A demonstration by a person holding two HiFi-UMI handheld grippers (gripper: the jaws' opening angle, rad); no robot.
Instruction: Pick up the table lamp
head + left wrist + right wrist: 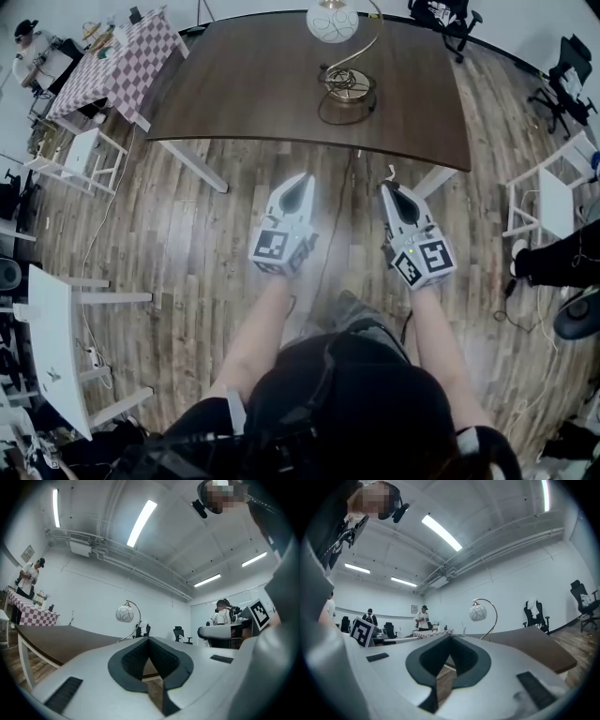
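Note:
The table lamp [336, 37] stands on the far side of a dark wooden table [244, 94]; it has a white globe shade, a curved brass arm and a round brass base [348, 85]. The same lamp [125, 614] shows small and far off in the left gripper view, and the lamp [479, 613] likewise in the right gripper view. My left gripper [302, 178] and right gripper [388, 187] are held side by side over the floor, short of the table's near edge. Both point level at the table. Both are shut with nothing between the jaws.
A lamp cord runs off the table's near edge [353, 155] down to the floor. A checked-cloth table [117, 61] with a person beside it stands at the far left. White tables [56, 347] line the left, a white chair [553, 202] and office chairs [567, 80] the right.

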